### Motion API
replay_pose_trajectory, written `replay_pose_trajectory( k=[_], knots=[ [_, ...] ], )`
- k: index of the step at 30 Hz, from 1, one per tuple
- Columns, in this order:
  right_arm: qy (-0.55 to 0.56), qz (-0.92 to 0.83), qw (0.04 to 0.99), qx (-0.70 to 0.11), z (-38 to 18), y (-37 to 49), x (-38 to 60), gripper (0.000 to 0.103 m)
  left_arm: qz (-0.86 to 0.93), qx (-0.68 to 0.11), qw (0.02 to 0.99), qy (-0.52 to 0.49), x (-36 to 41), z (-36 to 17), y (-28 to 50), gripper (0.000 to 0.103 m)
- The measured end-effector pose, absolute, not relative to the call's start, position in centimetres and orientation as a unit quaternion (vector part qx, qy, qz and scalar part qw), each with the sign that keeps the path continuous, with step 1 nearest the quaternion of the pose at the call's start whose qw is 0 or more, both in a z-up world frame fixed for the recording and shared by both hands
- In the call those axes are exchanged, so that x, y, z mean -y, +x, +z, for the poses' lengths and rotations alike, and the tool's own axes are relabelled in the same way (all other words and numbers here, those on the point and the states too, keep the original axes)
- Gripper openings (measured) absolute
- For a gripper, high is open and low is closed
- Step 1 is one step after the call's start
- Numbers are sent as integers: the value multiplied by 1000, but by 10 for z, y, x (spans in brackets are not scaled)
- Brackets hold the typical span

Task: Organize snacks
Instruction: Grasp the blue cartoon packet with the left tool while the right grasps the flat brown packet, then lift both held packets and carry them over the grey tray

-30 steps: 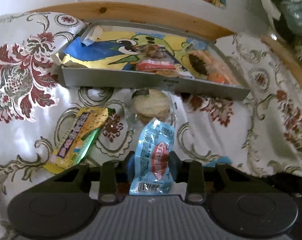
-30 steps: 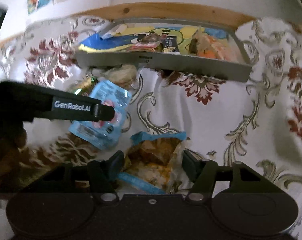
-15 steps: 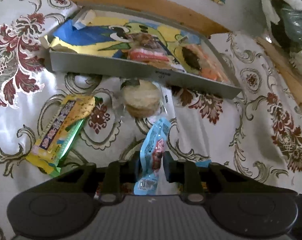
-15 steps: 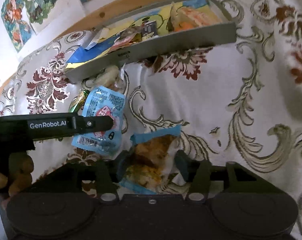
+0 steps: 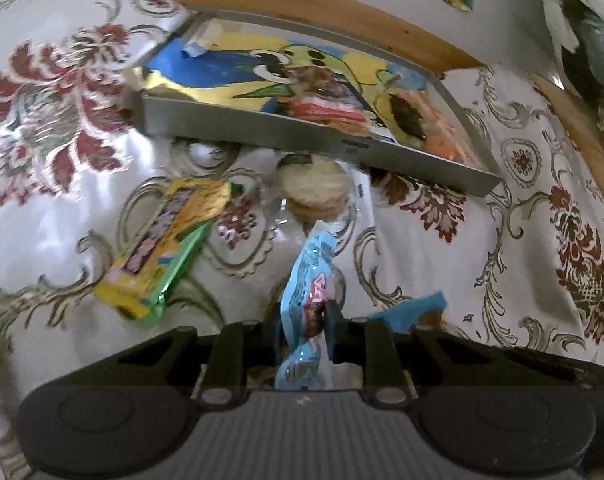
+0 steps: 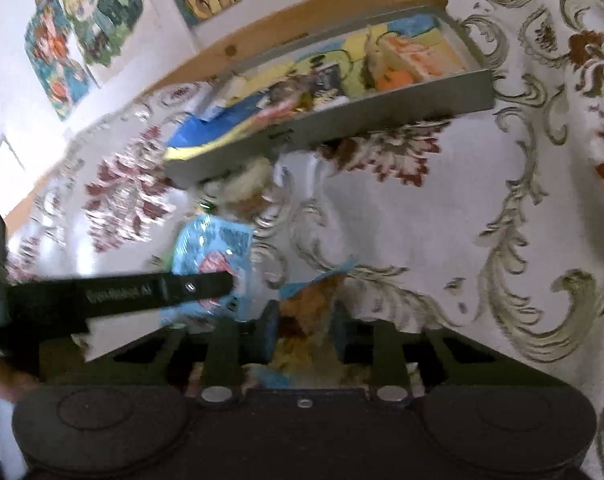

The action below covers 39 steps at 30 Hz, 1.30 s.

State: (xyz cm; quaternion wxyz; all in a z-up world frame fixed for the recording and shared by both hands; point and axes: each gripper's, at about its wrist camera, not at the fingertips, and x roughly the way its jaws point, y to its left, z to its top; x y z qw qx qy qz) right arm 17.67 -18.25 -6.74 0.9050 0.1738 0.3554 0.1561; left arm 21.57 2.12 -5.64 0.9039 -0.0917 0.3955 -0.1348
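Blue sachet [image 5: 308, 300] now pinched edge-on in the left gripper [image 5: 302, 330], lifted; right gripper [image 6: 304, 330] has closed on the orange snack bag [image 6: 306, 312]; both ready for the grey tray [image 5: 261, 130]

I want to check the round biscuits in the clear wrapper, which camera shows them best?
The left wrist view: the round biscuits in the clear wrapper lie in plain sight just before the grey tray. The right wrist view shows only a blurred pale patch below the tray's wall.
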Motion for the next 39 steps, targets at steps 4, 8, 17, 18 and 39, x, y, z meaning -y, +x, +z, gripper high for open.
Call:
replay_pose_trajectory(
  k=[4,8,17,18,39],
  knots=[
    [185,172,896,-366,-71,182,175,24,-117,-395,905,-103,-31,-55,209,20],
    [185,154,897,-372,-80,191,171,27,-108,-400,903,-113,-36,-55,209,20],
    [153,135,922,-330,-75,180,165,17,-97,-401,905,-99,-22,-48,203,19],
    [146,133,925,-325,-74,178,164,16,-96,-400,906,-97,-20,-46,202,19],
    [126,132,963,-198,3,156,185,15,-85,-327,938,-78,4,38,202,19]
  ],
)
